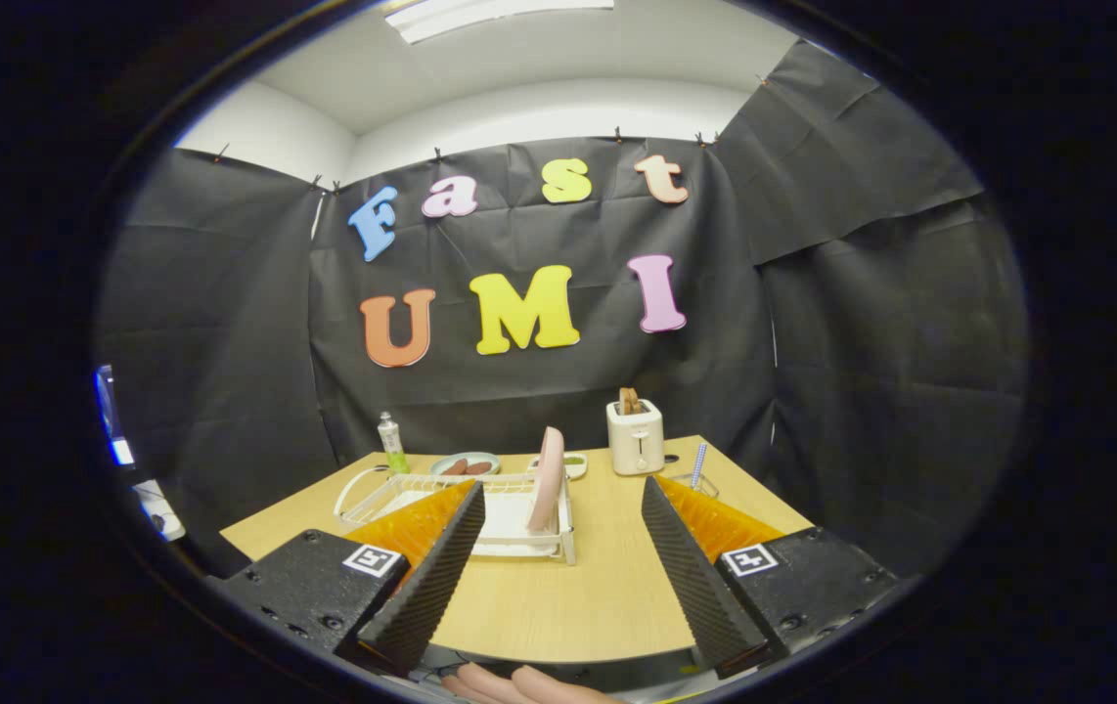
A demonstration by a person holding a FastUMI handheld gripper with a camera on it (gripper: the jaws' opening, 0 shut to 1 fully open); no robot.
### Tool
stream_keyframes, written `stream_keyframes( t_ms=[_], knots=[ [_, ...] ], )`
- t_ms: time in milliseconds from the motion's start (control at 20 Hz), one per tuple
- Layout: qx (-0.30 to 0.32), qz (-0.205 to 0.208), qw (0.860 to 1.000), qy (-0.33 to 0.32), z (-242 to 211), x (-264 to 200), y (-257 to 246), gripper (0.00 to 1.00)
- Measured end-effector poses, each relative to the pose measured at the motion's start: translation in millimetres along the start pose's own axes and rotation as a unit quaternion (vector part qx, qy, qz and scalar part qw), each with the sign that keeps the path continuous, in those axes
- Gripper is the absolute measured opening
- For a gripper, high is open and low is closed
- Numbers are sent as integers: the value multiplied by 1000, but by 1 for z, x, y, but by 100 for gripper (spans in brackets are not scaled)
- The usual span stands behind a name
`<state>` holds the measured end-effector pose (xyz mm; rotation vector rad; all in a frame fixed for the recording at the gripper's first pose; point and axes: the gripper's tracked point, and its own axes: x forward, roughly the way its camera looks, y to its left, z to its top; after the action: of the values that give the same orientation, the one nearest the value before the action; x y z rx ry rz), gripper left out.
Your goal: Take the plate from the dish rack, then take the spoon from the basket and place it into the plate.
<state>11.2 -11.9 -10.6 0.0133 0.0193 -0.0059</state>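
A pink plate (548, 478) stands on edge in the white wire dish rack (480, 508) on the wooden table, just beyond my fingers and a little left of the gap's middle. A spoon with a blue-patterned handle (698, 465) stands upright in a small clear basket (700, 483) to the right of the rack, beyond the right finger. My gripper (563, 508) hovers above the table's near part, open wide, with nothing between its fingers. The left finger hides part of the rack's near left side.
A white toaster (635, 437) with toast stands at the table's back, right of the plate. A green bottle (391, 445) and a grey dish with sausages (466, 465) sit behind the rack. Bare tabletop (568, 596) lies between my fingers. A person's fingers (519, 684) show below the table's near edge.
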Motion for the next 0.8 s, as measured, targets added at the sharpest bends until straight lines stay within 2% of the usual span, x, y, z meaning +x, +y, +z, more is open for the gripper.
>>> stream_keyframes(
  t_ms=[500,800],
  knots=[
    [-15,2,1000,2,-1,14,8,100],
    [-41,15,998,37,9,51,27,100]
  ],
)
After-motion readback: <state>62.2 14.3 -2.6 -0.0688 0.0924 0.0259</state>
